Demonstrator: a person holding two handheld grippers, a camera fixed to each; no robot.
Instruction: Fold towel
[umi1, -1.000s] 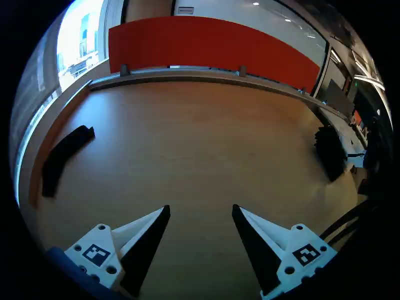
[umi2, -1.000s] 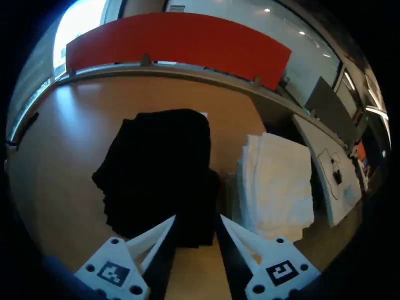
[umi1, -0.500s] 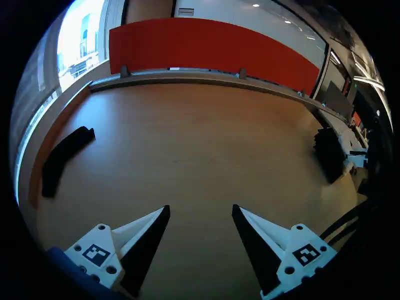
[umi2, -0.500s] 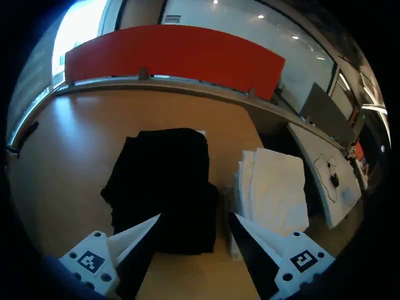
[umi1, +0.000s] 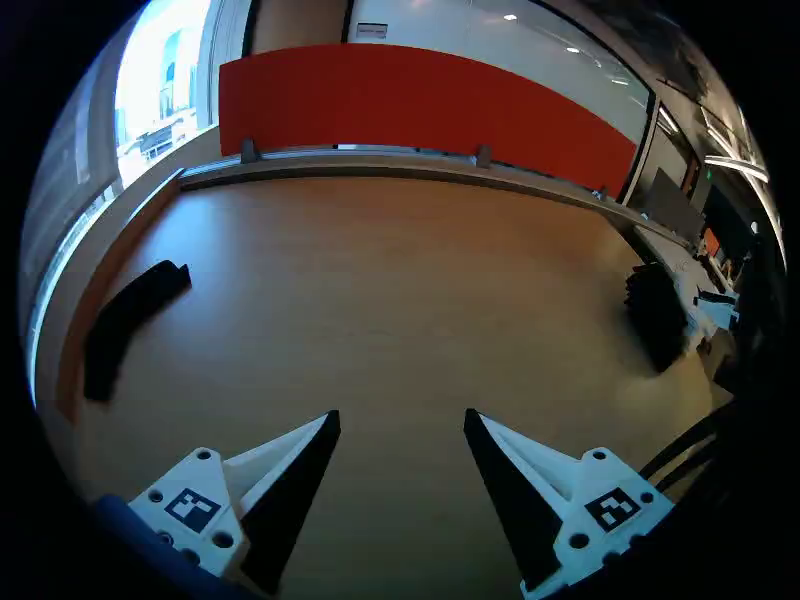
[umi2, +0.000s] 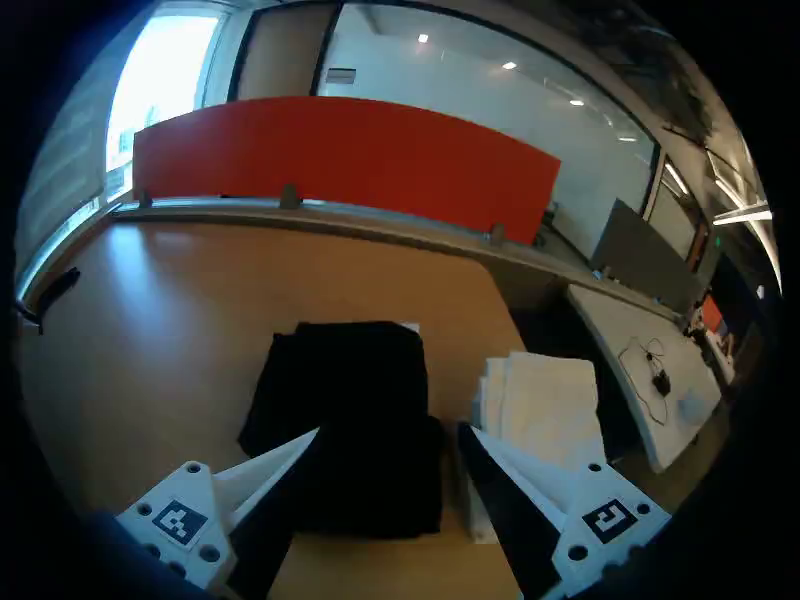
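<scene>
- Right tool (umi2: 389, 430) is held above the black towel pile (umi2: 350, 400). Its two fingers are apart and nothing is between them.
- Left tool (umi1: 401, 411) is held over the bare middle of the counter (umi1: 400, 270). Its fingers are apart too, and nothing is held.
- The black towel pile lies near the right edge of the counter. The white towel pile (umi2: 545, 410) is just beside it, out toward that edge.
- No towel looks to be picked up yet, so only the top layer should be pinched, at a near corner.
- The fingers should be brought down low and flat before they are closed, so the layers below are not dragged along.
- The towel should then be carried to the bare middle, where there is room for it to be spread flat.
- The black strip (umi1: 125, 320) by the left edge should not be touched.
</scene>
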